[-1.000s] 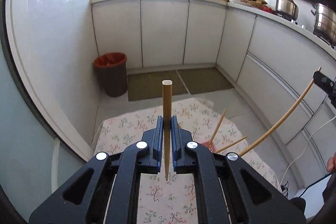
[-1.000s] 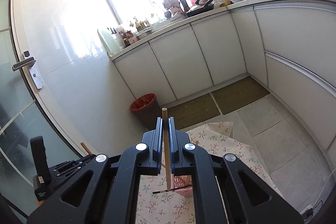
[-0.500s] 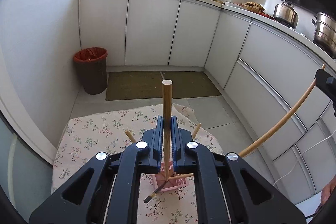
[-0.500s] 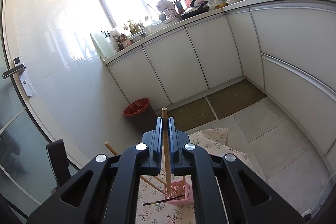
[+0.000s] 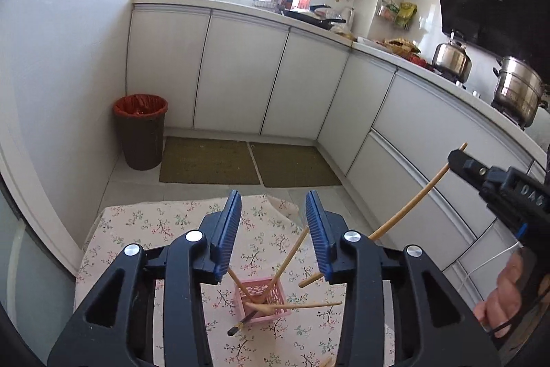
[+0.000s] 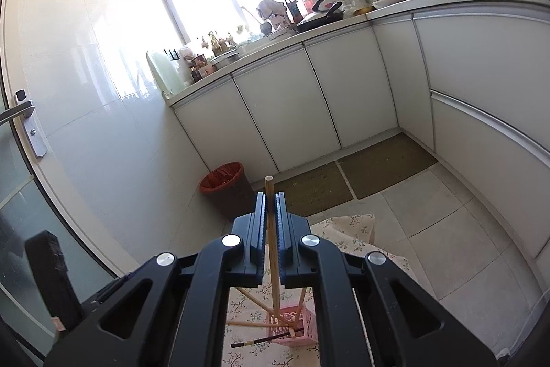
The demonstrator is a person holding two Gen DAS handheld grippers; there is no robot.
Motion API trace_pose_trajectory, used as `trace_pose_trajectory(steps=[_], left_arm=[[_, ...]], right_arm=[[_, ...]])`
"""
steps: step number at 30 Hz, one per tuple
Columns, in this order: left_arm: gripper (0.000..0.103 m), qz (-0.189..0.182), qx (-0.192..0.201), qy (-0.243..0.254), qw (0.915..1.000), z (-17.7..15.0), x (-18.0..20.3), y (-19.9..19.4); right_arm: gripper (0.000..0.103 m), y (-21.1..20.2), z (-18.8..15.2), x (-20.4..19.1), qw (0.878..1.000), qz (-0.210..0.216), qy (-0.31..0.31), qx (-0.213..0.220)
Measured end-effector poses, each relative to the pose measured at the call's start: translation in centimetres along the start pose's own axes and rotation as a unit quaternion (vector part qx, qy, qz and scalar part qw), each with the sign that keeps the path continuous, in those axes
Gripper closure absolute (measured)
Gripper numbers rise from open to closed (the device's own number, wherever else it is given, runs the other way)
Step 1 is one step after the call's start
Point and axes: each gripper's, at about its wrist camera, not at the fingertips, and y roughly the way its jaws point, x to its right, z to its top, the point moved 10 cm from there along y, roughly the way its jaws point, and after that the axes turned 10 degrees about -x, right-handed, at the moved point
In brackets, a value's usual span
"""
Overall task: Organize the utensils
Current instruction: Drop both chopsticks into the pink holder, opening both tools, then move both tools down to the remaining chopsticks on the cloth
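My left tongs (image 5: 271,231) hide part of the pink basket (image 5: 271,296); my right tongs (image 6: 271,231) cover the middle of their chopstick (image 6: 274,267), and the worktop (image 5: 137,222) runs off-frame

Left gripper (image 5: 272,222), seen from its own wrist camera: both fingers spread wide apart, blue pads (image 5: 229,229) facing each other, nothing between them; it points forward and down. Right gripper (image 6: 270,222), seen from its wrist camera: fingers drawn close, pinching a chopstick (image 6: 272,239) that stands upright between the pads. In the left view the right gripper enters from the right edge, tilted up and leftward, with the person's right hand (image 5: 505,294) wrapped around its handle.
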Motion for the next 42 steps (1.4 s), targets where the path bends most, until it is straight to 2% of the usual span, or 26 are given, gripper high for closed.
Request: trace_pose_trajectory(steps=[3, 8, 11, 13, 15, 19, 21, 25, 26, 27, 28, 30, 31, 33, 35, 39, 42], left_arm=[[0.063, -0.004, 0.017, -0.011, 0.9998, 0.5, -0.7, -1.8], [0.063, 0.007, 0.01, -0.009, 0.9999, -0.4, -1.5, -2.1], [0.062, 0.014, -0.005, -0.016, 0.9998, -1.3, -2.5, -1.2], [0.062, 0.016, -0.014, -0.027, 0.9994, -1.7, -3.1, -0.9], [0.062, 0.017, -0.015, -0.033, 0.9992, -1.8, -3.5, -1.3], [0.061, 0.022, -0.007, -0.025, 0.9994, -1.3, -2.9, -2.7], [0.055, 0.027, -0.002, -0.019, 0.9995, -1.2, -2.2, -3.4], [0.05, 0.029, 0.002, -0.007, 0.9996, -1.6, -0.5, -4.3], [0.047, 0.029, 0.0, -0.002, 0.9996, -1.8, 0.0, -4.5], [0.042, 0.031, 0.0, 0.002, 0.9995, -2.1, 0.5, -4.6], [0.039, 0.036, 0.002, 0.007, 0.9993, -2.4, 1.0, -4.8], [0.025, 0.05, 0.005, 0.021, 0.9985, -3.1, 2.0, -5.2], [0.023, 0.055, 0.006, 0.028, 0.9981, -3.5, 2.5, -5.3], [0.019, 0.058, 0.001, 0.039, 0.9975, -4.3, 3.4, -5.4], [0.013, 0.059, -0.004, 0.045, 0.9972, -5.3, 4.1, -5.5], [0.008, 0.061, -0.012, 0.053, 0.9967, -7.1, 5.0, -5.5], [0.007, 0.054, -0.027, 0.056, 0.9966, -8.9, 5.8, -5.3]], right_arm=[[0.097, 0.6, -0.2, -0.3, 1.0, -0.003, -0.005, -0.002], [0.097, 2.7, -1.4, -0.6, 1.0, -0.002, 0.001, -0.014], [0.092, 4.6, -2.9, -1.0, 1.0, 0.003, -0.011, -0.026], [0.083, 5.7, -3.9, -1.1, 0.999, 0.01, -0.007, -0.051], [0.083, 5.5, -3.9, -1.4, 0.998, 0.01, -0.007, -0.056], [0.082, 2.4, -2.5, -1.9, 0.999, -0.007, -0.041, -0.028], [0.073, 0.6, -2.2, -1.8, 0.998, -0.019, -0.054, -0.015], [0.068, -2.0, -2.6, -1.0, 0.997, -0.04, -0.071, -0.003], [0.064, -2.6, -2.9, -0.7, 0.996, -0.044, -0.073, -0.004], [0.057, -3.1, -3.3, -0.4, 0.996, -0.046, -0.073, -0.003], [0.054, -3.7, -3.6, 0.0, 0.996, -0.05, -0.071, -0.001], [0.048, -4.7, -4.2, 0.6, 0.996, -0.057, -0.072, -0.001], [0.046, -5.2, -4.6, 1.0, 0.995, -0.062, -0.072, -0.003], [0.031, -6.1, -5.3, 1.8, 0.995, -0.071, -0.065, -0.003], [0.021, -7.1, -6.1, 2.9, 0.994, -0.088, -0.059, 0.002], [0.009, -8.4, -7.8, 4.8, 0.991, -0.122, -0.059, 0.002], [0.007, -8.8, -9.3, 6.0, 0.988, -0.143, -0.059, -0.008]])
